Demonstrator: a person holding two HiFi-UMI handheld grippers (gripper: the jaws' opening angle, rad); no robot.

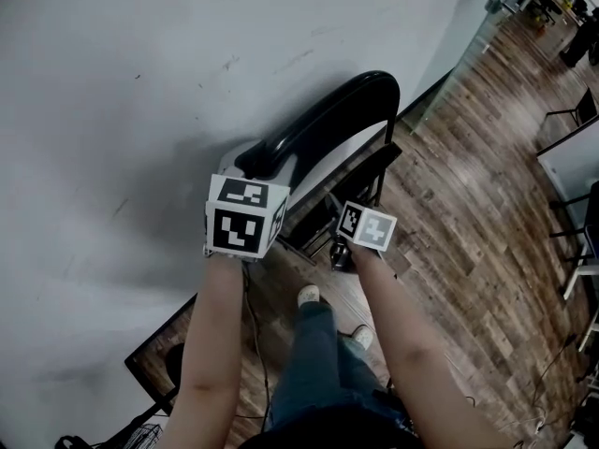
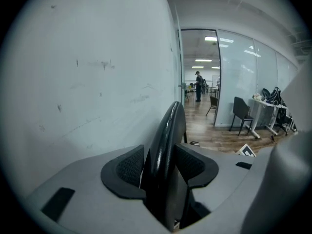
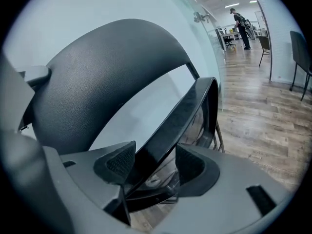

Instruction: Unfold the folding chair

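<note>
A black folding chair leans folded against the white wall. Its curved backrest (image 1: 328, 120) is uppermost, and the seat (image 1: 360, 171) lies close in front of it. My left gripper (image 2: 163, 167) is shut on the backrest's top edge (image 2: 168, 135), with a ribbed pad pressing each face. In the head view the left gripper (image 1: 255, 162) sits at the backrest's near end, behind its marker cube. My right gripper (image 3: 153, 165) is shut on the thin rim of the seat (image 3: 190, 111), which runs slantwise between the pads. The padded backrest (image 3: 107, 82) fills the right gripper view's upper left.
The white wall (image 1: 140, 82) stands directly behind the chair, and a glass partition (image 1: 468, 54) joins it on the right. Wood floor (image 1: 468, 204) spreads to the right. The person's feet (image 1: 309, 295) stand just before the chair legs. A dark chair (image 2: 241, 112) and a distant person (image 2: 198, 86) are down the hall.
</note>
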